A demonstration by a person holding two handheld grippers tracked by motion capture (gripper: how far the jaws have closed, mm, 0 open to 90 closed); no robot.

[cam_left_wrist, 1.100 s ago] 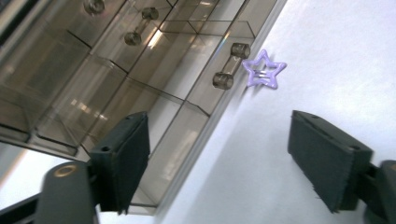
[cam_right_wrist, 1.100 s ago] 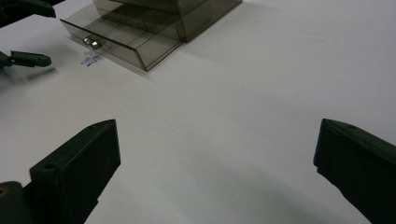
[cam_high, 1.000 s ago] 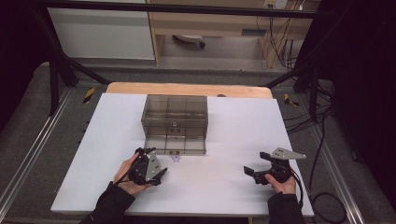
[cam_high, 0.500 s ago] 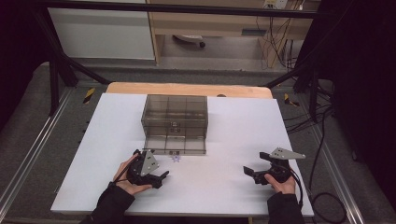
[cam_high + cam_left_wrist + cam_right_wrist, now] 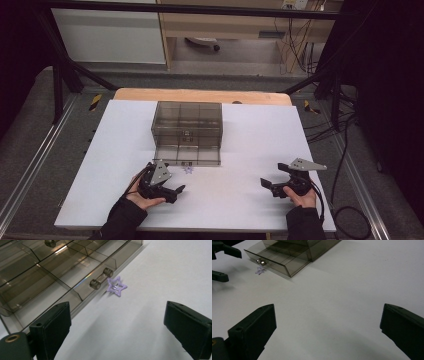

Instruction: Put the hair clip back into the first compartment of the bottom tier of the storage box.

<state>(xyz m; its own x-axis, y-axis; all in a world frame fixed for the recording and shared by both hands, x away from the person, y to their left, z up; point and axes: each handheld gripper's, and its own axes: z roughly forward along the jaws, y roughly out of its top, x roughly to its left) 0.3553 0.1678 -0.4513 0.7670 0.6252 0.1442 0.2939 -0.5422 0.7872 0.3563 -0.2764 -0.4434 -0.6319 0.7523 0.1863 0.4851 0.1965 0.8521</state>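
Item: purple star-shaped hair clip [image 5: 116, 286], lying flat on the white desk [image 5: 240, 210] toward its near edge, left of centre, just in front of the pulled-out bottom drawer [image 5: 187, 155] of a smoky transparent organiser box [image 5: 187, 122]; in the left gripper view the clip lies right by the drawer's small cylindrical handle [image 5: 101, 278], too close to tell whether they touch. Left tongs [image 5: 175, 192]: released, jaws spread wide after just opening further, nothing between them, held low over the desk a little nearer the near edge than the clip and aimed roughly at it. Right tongs [image 5: 267, 185]: likewise released and empty, resting near the near right part of the desk, well apart from the drawer. Step in hand, as judged: picking the clip up with the left tongs for placing in one of the open drawer's compartments. Handling notes: the clip is thin and flat, so the tongs should come in low, with the jaw tips almost on the desk, one on either side of the star; approach from the open desk side, since the handle and drawer front crowd the far side and a jaw could catch there or push the drawer in. Close gently across the star's points, as a hard pinch may flick it away. Lift straight up before crossing the drawer's front wall.
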